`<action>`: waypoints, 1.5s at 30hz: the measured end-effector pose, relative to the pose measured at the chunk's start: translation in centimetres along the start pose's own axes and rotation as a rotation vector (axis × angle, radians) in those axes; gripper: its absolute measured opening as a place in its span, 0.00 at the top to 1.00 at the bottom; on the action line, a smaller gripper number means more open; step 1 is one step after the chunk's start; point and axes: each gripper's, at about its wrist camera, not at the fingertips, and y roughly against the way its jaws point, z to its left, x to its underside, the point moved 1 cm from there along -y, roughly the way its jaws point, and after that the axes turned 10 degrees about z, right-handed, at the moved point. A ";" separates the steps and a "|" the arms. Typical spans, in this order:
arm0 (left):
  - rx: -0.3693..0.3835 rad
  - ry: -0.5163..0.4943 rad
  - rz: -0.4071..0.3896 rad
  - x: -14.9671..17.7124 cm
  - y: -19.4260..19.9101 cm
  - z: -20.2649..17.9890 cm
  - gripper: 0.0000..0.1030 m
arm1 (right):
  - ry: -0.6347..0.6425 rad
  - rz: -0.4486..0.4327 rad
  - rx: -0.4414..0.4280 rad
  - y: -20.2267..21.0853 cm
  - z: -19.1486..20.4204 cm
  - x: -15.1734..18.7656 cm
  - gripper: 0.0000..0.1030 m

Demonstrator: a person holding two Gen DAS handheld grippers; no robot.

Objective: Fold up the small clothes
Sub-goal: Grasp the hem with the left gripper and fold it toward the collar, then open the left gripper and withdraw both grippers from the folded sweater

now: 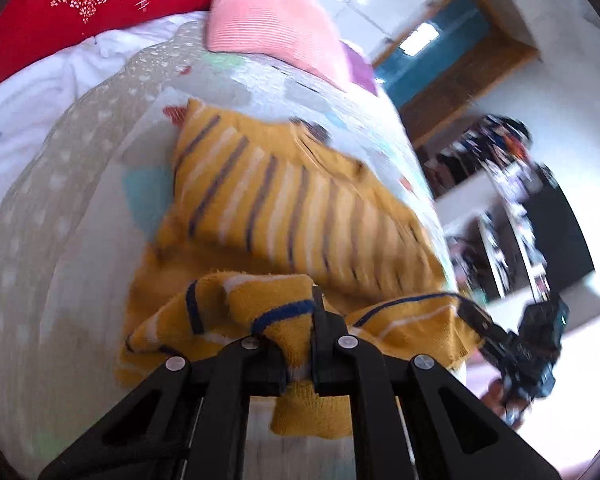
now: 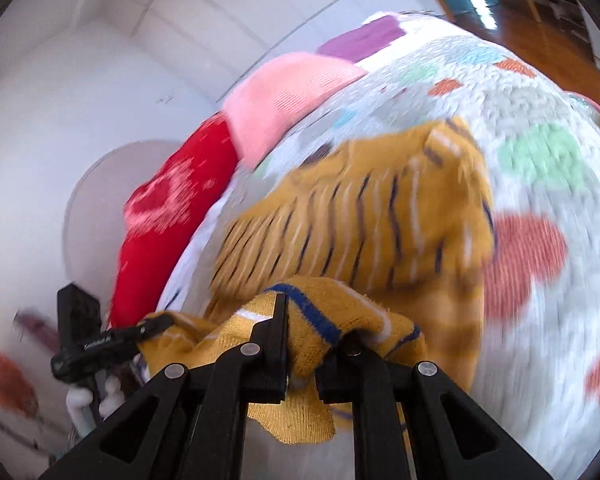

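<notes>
A small mustard-yellow knit sweater point(image 1: 284, 200) with white and navy stripes lies on a bed; its near hem is lifted off the cover. My left gripper point(image 1: 300, 344) is shut on one bunched corner of that hem, with cloth hanging below the fingers. In the right wrist view the same sweater point(image 2: 360, 224) stretches away from me, and my right gripper point(image 2: 300, 344) is shut on the other hem corner. The right gripper shows at the right edge of the left view, the left gripper point(image 2: 96, 344) at the left of the right view. Both views are motion-blurred.
The bed cover point(image 2: 540, 152) is white with coloured patches. A pink pillow point(image 1: 268, 16) and a red patterned pillow point(image 1: 84, 4) lie at the head of the bed. A wooden door frame point(image 1: 460, 76) and cluttered shelves point(image 1: 512, 208) stand beyond the bed's right side.
</notes>
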 end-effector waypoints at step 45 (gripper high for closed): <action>-0.180 0.095 -0.053 -11.6 -3.0 4.8 0.60 | 0.116 -0.130 0.627 -5.7 -3.4 -13.3 0.46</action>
